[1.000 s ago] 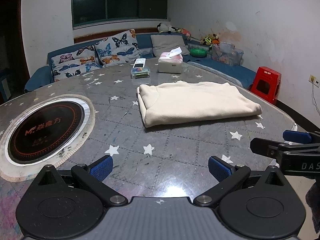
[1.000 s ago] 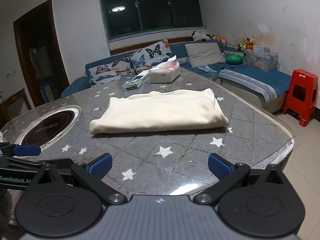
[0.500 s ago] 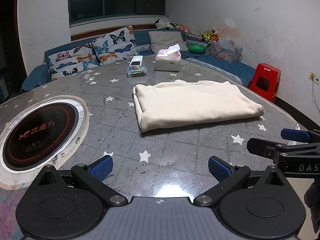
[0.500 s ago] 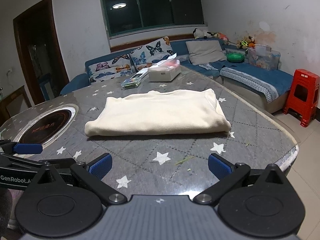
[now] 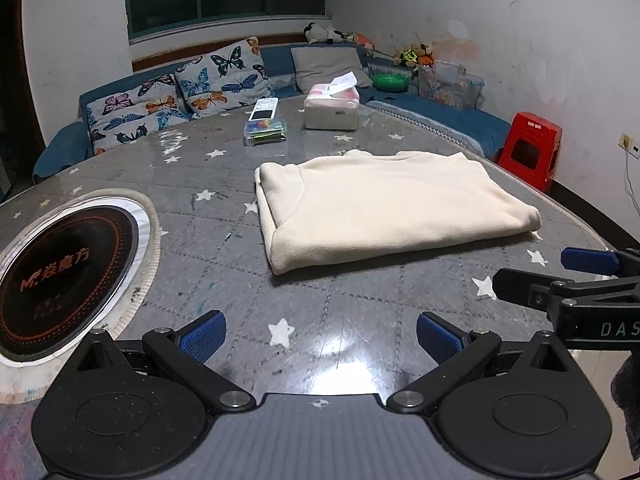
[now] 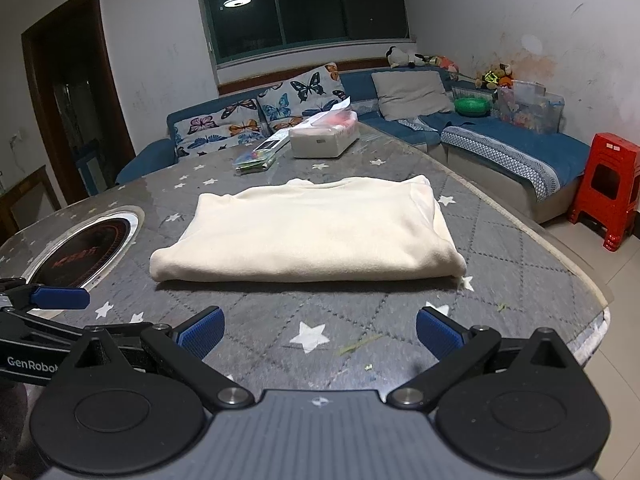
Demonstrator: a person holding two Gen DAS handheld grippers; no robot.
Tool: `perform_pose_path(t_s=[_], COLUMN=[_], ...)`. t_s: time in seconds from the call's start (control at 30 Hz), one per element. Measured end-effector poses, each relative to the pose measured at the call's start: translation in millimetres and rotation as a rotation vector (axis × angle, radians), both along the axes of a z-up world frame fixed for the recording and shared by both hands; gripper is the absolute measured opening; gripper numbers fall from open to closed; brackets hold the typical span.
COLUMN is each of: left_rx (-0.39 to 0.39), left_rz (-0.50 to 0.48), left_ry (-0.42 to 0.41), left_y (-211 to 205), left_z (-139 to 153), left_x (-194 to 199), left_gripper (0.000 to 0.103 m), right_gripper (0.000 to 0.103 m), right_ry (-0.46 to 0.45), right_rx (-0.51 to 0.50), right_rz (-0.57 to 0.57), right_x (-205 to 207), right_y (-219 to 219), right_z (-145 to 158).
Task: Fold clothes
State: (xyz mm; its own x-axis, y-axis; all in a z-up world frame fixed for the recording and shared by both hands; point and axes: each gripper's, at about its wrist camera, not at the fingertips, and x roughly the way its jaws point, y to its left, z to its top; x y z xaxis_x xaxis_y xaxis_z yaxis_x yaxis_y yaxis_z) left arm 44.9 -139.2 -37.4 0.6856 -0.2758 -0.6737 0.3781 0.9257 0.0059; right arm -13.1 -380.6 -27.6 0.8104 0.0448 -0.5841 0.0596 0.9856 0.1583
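A cream garment lies folded into a flat rectangle on the grey star-patterned table; the right wrist view shows the same garment straight ahead. My left gripper hovers open over the near table edge, short of the cloth, with nothing between its blue pads. My right gripper is open too, empty, just in front of the garment's near fold. Each gripper appears at the side of the other's view.
A round induction hob is set into the table at the left. A tissue box and a clear box with a remote stand at the far side. A blue sofa and a red stool stand to the right.
Both grippers have drawn slightly nearer to the garment and the view has risen a little. The garment has not moved, and both grippers stay open.
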Motion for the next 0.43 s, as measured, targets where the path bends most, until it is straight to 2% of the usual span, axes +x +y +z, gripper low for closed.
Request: perform_pose_path(t_s=[0.43], left_rx=[0.004], left_rz=[0.007], left_ry=[0.022], left_y=[-5], left_z=[-3], left_x=[17], left_gripper=[0.103], right_gripper=[0.103], right_ry=[0.026], right_rx=[0.001], right_rz=[0.009], right_x=[18], right_y=[-5], right_z=[-5])
